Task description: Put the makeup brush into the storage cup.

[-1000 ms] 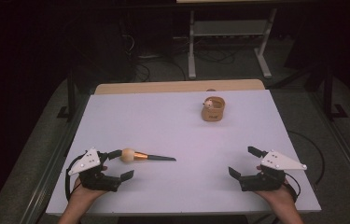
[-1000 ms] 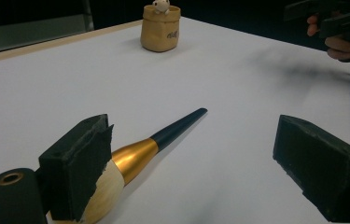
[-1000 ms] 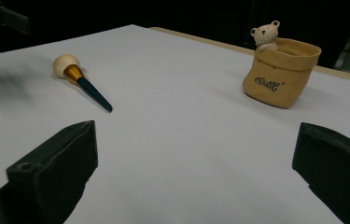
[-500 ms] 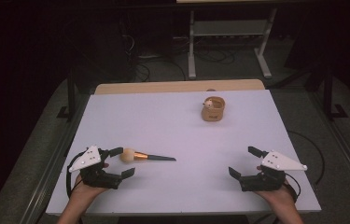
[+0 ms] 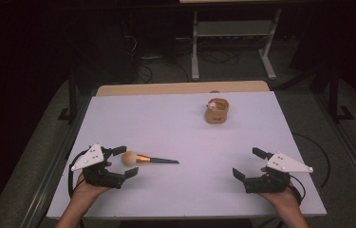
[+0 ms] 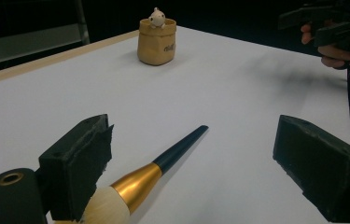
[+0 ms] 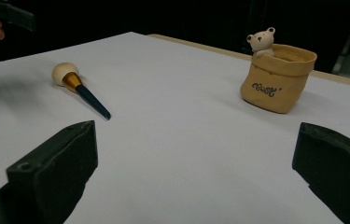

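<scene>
Tongs sit low over the near edge of the white table (image 5: 175,133), one pair in each of the person's hands. The left tongs (image 5: 122,161) are at the near left, spread wide and gripping nothing. A makeup brush (image 5: 148,159) lies flat on the table with its pale round bristle head between their two jaws. In the left gripper view the bristle head lies right beside the left-hand jaw, but contact cannot be judged; the other jaw stands well apart from the brush. The brush has a gold ferrule and a dark tapered handle that points right, toward the middle of the table.

The right tongs (image 5: 248,164) are at the near right, also spread wide and holding nothing, with bare table between the jaws in the right gripper view. They are well apart from the brush.

A small tan pot (image 5: 216,110) shaped like a sack stands upright toward the far side of the table, a little right of centre. It bears a dark printed word on its front, too small to read. A little white bear figure (image 7: 262,41) peeks over its rim. The pot is well apart from both tongs and from the brush.

A strip of light wood (image 5: 180,88) shows along the far edge of the table.
</scene>
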`<action>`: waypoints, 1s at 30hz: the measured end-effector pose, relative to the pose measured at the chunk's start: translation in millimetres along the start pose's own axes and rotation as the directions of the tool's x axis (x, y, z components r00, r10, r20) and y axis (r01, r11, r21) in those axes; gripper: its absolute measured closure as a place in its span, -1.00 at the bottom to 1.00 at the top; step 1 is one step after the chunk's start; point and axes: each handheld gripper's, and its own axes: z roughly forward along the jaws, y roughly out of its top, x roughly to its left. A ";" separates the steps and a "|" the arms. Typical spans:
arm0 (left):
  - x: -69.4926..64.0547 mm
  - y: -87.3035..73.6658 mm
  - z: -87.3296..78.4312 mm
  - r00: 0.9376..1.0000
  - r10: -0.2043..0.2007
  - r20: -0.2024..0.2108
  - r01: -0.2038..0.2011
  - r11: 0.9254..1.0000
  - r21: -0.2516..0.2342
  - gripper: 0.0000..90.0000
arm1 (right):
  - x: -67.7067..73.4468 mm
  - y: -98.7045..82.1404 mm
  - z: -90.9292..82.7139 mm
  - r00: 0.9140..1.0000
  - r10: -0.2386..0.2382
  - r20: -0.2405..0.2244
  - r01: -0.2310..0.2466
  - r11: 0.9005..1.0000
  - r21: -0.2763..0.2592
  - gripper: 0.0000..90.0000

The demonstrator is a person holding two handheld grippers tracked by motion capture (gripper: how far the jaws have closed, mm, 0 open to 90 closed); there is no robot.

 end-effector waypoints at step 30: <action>13.9 20.8 18.5 1.000 -0.002 0.026 0.003 0.999 -0.038 -0.76 | -1.8 -0.5 -2.1 1.000 0.009 0.012 -0.008 1.000 -0.013 -1.00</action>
